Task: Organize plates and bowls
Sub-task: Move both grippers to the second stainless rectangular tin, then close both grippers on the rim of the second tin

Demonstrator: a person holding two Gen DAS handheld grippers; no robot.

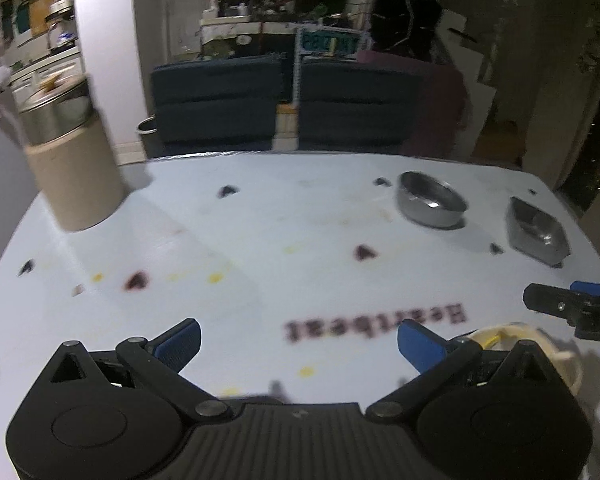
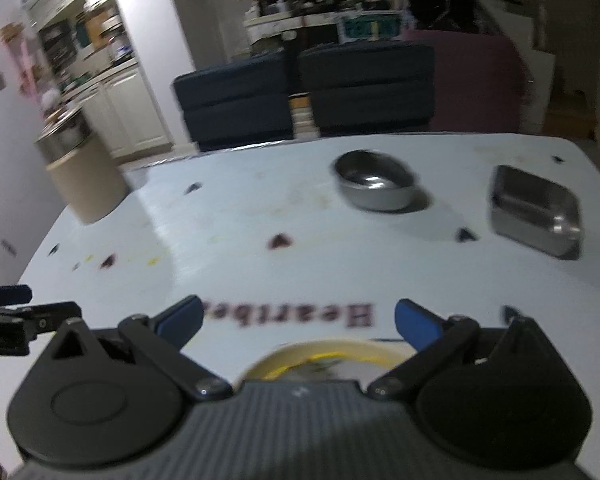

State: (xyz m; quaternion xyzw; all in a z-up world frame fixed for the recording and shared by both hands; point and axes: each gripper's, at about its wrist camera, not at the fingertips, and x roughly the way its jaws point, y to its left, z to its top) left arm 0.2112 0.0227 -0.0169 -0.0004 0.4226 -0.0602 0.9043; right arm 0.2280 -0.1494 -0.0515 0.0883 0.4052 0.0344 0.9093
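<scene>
White table [image 2: 260,208]; cream bowl [image 2: 320,354] clearer in right view.

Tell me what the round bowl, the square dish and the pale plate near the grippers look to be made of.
Round bowl: looks like stainless steel, brushed grey with a bright glint inside.
Square dish: likely the same metal, dull silver with shiny highlights along its rim.
Pale plate: cream, opaque and matte with a yellow ring; ceramic or plastic, blur leaves it open.
</scene>
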